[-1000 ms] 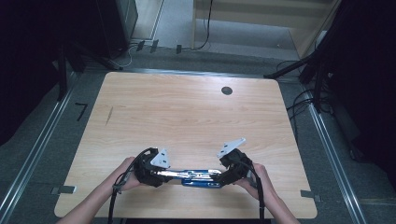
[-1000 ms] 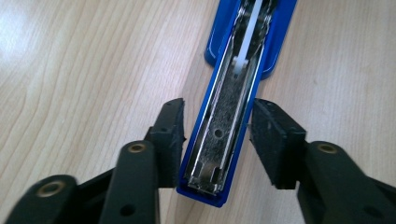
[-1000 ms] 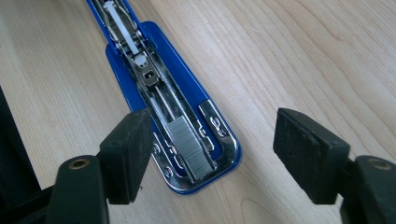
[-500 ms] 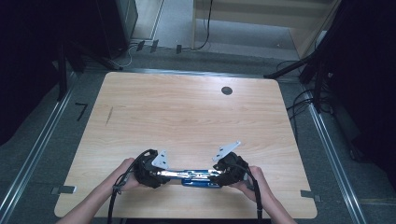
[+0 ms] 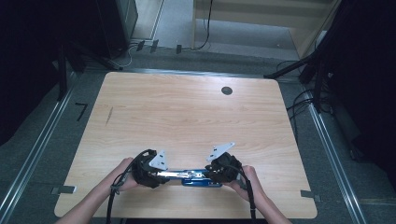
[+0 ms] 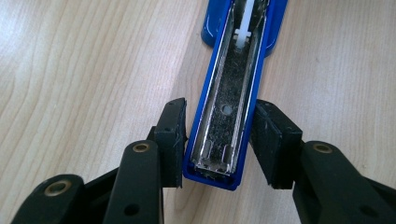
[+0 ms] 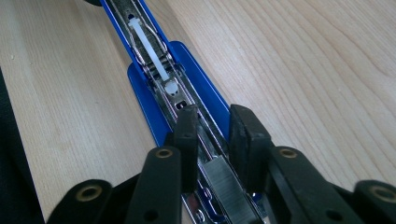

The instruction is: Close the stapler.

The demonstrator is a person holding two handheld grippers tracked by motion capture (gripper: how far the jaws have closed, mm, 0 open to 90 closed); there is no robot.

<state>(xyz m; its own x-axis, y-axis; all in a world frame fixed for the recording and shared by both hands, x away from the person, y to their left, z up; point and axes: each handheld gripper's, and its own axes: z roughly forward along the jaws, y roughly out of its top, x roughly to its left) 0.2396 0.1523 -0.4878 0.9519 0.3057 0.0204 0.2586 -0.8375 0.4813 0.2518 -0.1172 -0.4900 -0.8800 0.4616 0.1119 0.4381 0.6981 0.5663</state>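
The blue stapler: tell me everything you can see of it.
The stapler is blue with bright metal inside, opened out flat in one long line on the wooden table near its front edge. Its metal channel lies exposed, with a white plastic pusher and spring. The left tool grips one end by its blue sides; the right tool, jaws just closing, straddles the metal rail at the other end.

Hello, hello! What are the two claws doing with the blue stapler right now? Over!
Left claw clamped on the blue stapler tip. Right claw has just been closing, pads on the metal strip at the opened-flat stapler's other end. Table around it bare.
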